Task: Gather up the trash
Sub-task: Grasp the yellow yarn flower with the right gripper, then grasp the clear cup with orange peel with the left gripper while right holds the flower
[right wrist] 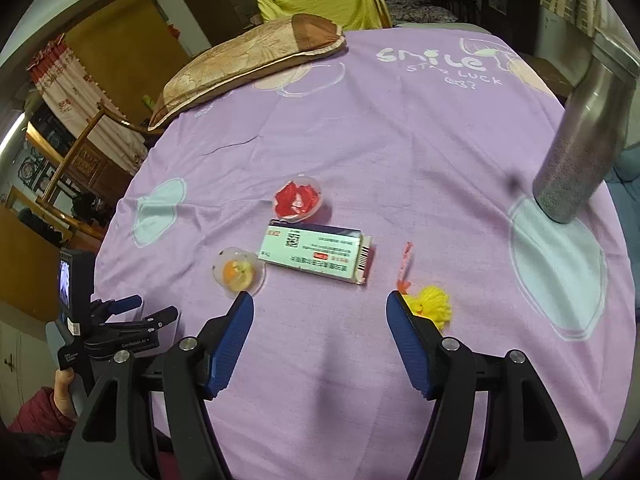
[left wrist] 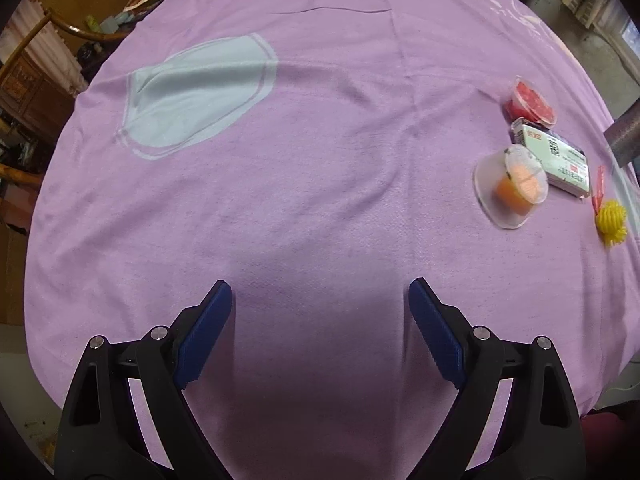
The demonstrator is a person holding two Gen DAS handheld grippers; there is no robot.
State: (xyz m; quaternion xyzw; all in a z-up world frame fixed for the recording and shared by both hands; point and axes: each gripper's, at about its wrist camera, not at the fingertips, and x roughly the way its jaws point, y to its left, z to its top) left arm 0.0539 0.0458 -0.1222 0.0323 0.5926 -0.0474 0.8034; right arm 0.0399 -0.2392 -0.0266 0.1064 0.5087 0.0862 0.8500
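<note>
**Trash pickup on the purple bedsheet: both grippers empty, nothing grabbed yet**

Grippers first, since they're closest. The right gripper hangs over the sheet with its blue pads spread apart and nothing between them. The left gripper is the same story, jaws wide, just bare purple bedsheet under it. You can also spot it at the left edge of the right camera's view, with a hand in a red sleeve on the handle.

Just beside the right gripper's right pad sits a yellow spiky ball, partly hidden behind that pad. A thin red wrapper strip lies just past it. Near the left pad is a clear jelly cup with orange inside. Between them, a bit further out, a flattened white-and-green carton lies flat, and touching its far edge is a clear cup with red scraps. Further right stands a glittery metal bin, on the sheet or at its edge, can't tell which. A brown pillow sits at the far end.

My read: this is the approach step, no item collected so far. The right gripper looks best placed, so I'd guess it needs to drop onto the carton or the ball, pinch, then carry it over to that bin. The carton lying flat could be fiddly to get under.
</note>
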